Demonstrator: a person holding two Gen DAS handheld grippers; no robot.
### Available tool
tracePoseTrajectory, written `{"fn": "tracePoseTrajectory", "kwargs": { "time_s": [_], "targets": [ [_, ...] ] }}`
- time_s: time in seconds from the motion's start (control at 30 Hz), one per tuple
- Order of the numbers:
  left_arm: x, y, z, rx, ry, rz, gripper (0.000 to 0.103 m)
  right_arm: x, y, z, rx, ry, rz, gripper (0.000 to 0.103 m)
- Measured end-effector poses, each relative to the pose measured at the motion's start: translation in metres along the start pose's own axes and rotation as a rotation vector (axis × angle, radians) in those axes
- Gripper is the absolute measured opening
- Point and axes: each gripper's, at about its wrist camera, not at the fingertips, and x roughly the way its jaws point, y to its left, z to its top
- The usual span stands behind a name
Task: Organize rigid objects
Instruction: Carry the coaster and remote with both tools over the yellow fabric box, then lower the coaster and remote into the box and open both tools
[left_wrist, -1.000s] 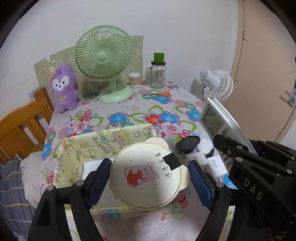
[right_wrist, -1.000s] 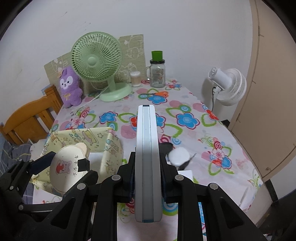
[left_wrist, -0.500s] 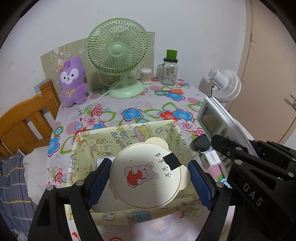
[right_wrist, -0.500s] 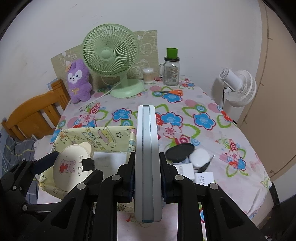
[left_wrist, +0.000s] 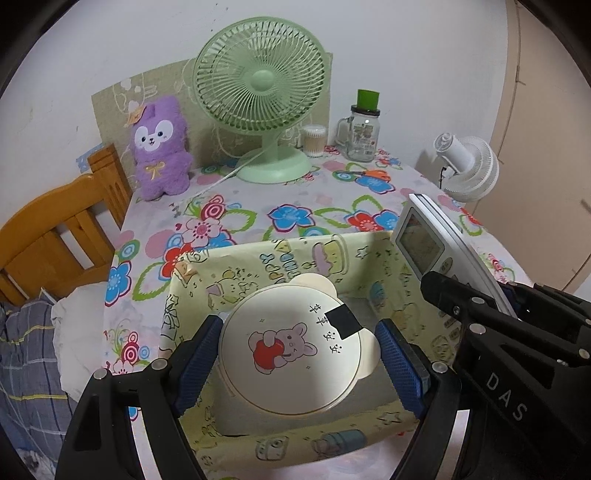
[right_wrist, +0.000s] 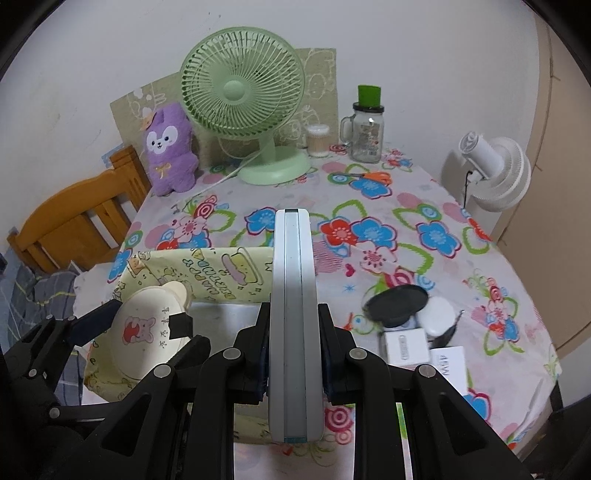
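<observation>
Between the blue pads (left_wrist: 197, 360) of the left tool (left_wrist: 295, 354) a round cream mirror case (left_wrist: 291, 350) with a bear picture and two small ears is clamped by its edges. It is held face up over the open top of a yellow cartoon-print fabric bin (left_wrist: 255, 266), whose grey floor is seen beneath it. From the right wrist view the same case (right_wrist: 147, 328) is seen above the left half of the bin (right_wrist: 207, 266).

A white remote control (right_wrist: 293, 325) is gripped on edge by the right tool (right_wrist: 293, 350), its long side pointing forward, with the pads pressed against both faces. In the left wrist view the remote (left_wrist: 424, 243) is shown with its screen facing left, just at the right wall of the bin.

To the right of the bin, on the flowered counter (right_wrist: 388, 206), a black round lid (right_wrist: 397, 301), a white oval case (right_wrist: 439, 317), a white charger (right_wrist: 404, 345) and a white box (right_wrist: 448, 363) are grouped close together.

Farther back, a green desk fan (left_wrist: 260, 92), a purple plush toy (left_wrist: 160, 147), a cotton swab jar (left_wrist: 314, 139), a glass mug (left_wrist: 364, 129) with a green cap and orange scissors (right_wrist: 373, 177) are seen. A white fan (right_wrist: 495, 170) is set beyond the right edge and a wooden chair (left_wrist: 59, 229) at the left.
</observation>
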Motion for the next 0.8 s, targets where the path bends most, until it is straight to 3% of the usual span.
{"fn": "tracePoseTrajectory", "kwargs": {
  "time_s": [0.8],
  "targets": [
    [0.041, 0.016, -0.007, 0.023, 0.074, 0.041, 0.085, 0.053, 0.028, -0.004, -0.001, 0.092, 0.013, 0.025]
  ]
}}
